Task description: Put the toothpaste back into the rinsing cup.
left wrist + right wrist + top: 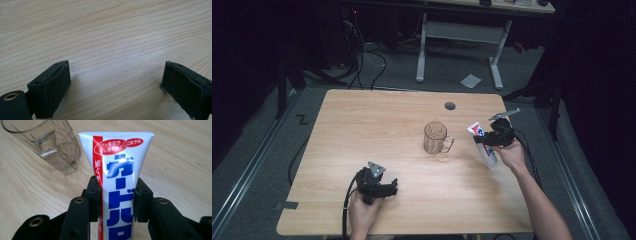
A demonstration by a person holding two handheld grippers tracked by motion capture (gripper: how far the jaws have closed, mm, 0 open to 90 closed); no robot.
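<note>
Glass mug empty, toothpaste tube beside

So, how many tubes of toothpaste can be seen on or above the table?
1. The toothpaste tube is clamped in the right tool, at the table's right side, just right of the clear glass mug. No other tube is visible.

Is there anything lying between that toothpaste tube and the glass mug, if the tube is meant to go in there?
Nothing visible does. The right claw grips the toothpaste tube just right of the glass mug; bare table lies between them and the mug's mouth looks open. The left claw is open, well away near the front edge.
</note>
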